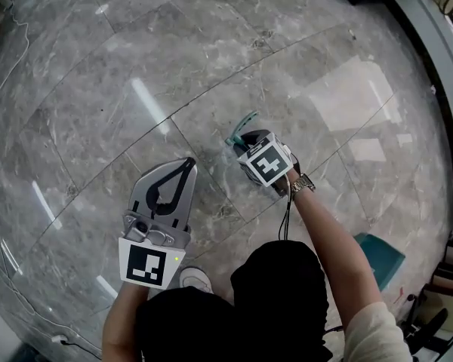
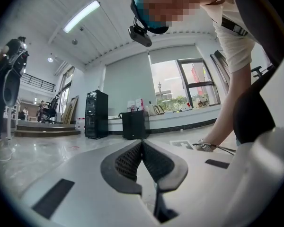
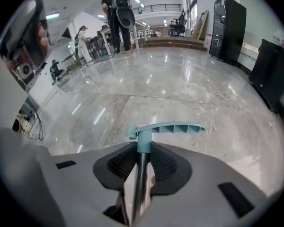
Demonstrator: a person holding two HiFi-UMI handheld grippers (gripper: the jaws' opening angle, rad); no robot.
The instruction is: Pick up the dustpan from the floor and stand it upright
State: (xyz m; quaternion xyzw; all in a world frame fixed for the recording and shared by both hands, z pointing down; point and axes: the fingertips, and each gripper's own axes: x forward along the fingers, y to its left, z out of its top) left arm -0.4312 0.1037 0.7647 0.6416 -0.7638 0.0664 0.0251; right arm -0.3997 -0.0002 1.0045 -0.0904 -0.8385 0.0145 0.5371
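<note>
The dustpan's teal grip (image 3: pixel 165 128) tops a dark metal pole (image 3: pixel 141 174) that runs up between the pads of my right gripper (image 3: pixel 143 148). Both pads press on the pole just under the teal collar. In the head view the right gripper (image 1: pixel 243 139) points steeply down at the marble floor (image 1: pixel 136 66), and the teal grip (image 1: pixel 241 125) sticks out past its tip. The teal pan (image 1: pixel 379 256) shows low at the right, behind my forearm. My left gripper (image 1: pixel 187 163) hovers to the left, apart from the dustpan, its pads (image 2: pixel 132 157) meeting with nothing between them.
Two black cabinets (image 2: pixel 95 115) (image 2: pixel 135 124) stand by the window wall. A person (image 3: pixel 118 13) stands far off near some steps. A thin cable (image 1: pixel 15 277) lies on the floor at the left. My shoe (image 1: pixel 195 279) is below the left gripper.
</note>
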